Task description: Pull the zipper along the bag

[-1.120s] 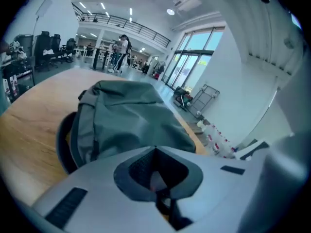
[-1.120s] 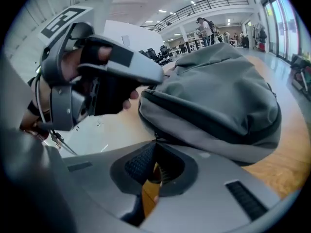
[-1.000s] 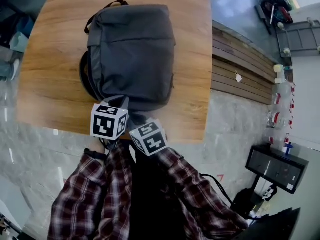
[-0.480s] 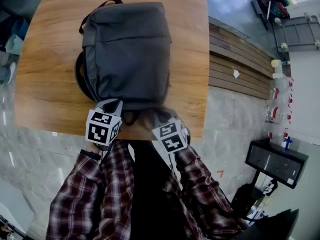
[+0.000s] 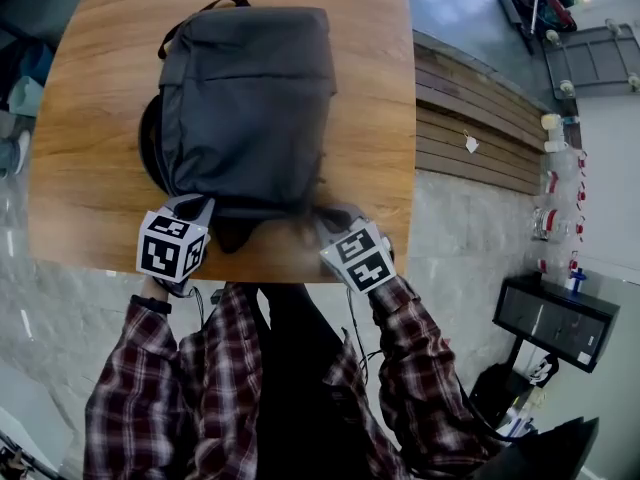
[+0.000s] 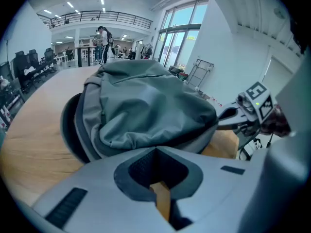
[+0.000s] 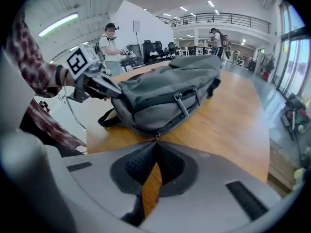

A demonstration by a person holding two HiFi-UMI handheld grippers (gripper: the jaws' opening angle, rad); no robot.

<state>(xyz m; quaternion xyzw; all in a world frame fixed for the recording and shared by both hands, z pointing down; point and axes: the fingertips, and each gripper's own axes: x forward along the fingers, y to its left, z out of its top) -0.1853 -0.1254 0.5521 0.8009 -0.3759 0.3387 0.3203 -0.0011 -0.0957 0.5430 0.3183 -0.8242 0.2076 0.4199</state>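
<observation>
**Two claws spread wide along the bag's near edge**

Both marker cubes carry bold black-and-white square patterns: the left cube (image 5: 170, 246) sits at the near-left corner of the bag (image 5: 245, 108), the right cube (image 5: 358, 258) at its near-right corner.

The grey bag lies flat on a wooden counter (image 5: 375, 118) with rounded corners, its carry loop at the far end. The left claw (image 5: 193, 206) is clenched, its tips meeting right at the bag's lower edge; whether any fabric is caught there cannot be told. The right claw (image 7: 156, 142) is clenched on the small metal zipper pull (image 7: 156, 136), at the end of the dark zipper line that runs round the bag's side.

Pale grey stone floor (image 5: 470, 248) surrounds the counter, with a slatted wooden platform (image 5: 480, 128) beside it and a black cabinet (image 5: 555, 323) farther off. The gripper views show a bright hall with a railed balcony (image 6: 102, 17), tall windows (image 6: 182, 33), ceiling lights and a standing person (image 7: 111, 42) beyond the counter. Plaid sleeves (image 5: 150, 388) fill the foreground.

A second ago the two cubes sat almost touching at the middle of the bag's near edge. Half a second ago they had begun to part. Now they are well apart, the right claw having travelled to the right along the edge and the left claw to the left.
</observation>
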